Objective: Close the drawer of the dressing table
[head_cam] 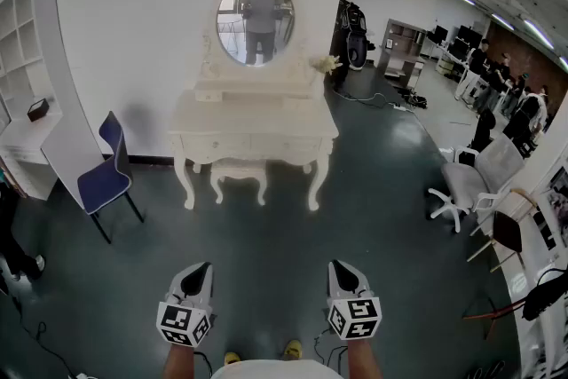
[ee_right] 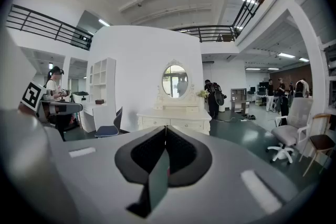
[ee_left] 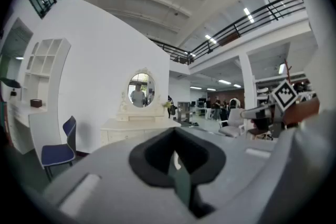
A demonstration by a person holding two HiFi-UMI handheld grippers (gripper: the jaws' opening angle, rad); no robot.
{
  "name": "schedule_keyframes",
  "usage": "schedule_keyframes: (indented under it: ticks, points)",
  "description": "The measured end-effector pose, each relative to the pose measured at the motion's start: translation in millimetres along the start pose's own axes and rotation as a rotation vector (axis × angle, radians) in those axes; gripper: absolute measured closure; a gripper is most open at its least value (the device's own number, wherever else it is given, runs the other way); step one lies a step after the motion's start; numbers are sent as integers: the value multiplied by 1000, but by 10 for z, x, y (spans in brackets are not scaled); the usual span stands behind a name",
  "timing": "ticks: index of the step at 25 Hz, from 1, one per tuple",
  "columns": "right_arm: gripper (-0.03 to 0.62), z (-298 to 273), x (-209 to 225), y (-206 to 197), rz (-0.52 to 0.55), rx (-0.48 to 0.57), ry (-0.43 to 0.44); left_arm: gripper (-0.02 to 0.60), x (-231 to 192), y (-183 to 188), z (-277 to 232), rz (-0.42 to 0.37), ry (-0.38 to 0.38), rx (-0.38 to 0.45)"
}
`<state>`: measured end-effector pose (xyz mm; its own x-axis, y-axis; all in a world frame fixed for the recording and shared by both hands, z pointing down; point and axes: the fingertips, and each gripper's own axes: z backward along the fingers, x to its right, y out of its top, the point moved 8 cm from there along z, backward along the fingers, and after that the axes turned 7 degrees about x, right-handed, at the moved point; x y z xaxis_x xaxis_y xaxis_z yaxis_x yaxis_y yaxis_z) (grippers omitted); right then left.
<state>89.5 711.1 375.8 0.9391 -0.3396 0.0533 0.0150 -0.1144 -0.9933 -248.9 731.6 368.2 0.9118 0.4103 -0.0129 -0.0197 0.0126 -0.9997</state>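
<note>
Facing the dressing table [head_cam: 253, 124] at twelve o'clock, well apart; left gripper [head_cam: 201, 269] and right gripper [head_cam: 340, 267] both closed, empty. Likely the approach step; next, stepping closer to push the drawer [head_cam: 282, 143].

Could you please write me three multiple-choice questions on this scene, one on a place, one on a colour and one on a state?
1. In the head view, where does the blue chair stand?
A) left of the dressing table
B) right of it
C) on top of it

2. What colour is the dressing table?
A) black
B) white
C) red

3. How do the jaws of the left gripper and the right gripper stand?
A) both wide apart
B) one open, one shut
C) both together, nothing held

Answers: 1 A, the chair sits at the table's left side; 2 B, its top, legs and mirror frame are white; 3 C, each gripper view shows its jaws meeting with nothing between them.
</note>
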Motion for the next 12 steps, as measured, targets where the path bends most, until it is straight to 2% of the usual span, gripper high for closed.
schedule_keyframes:
  ticks: [12]
  points:
    - [591,20,41,-9,4,10,-7,583,80,-35,-43,12,-1,-3]
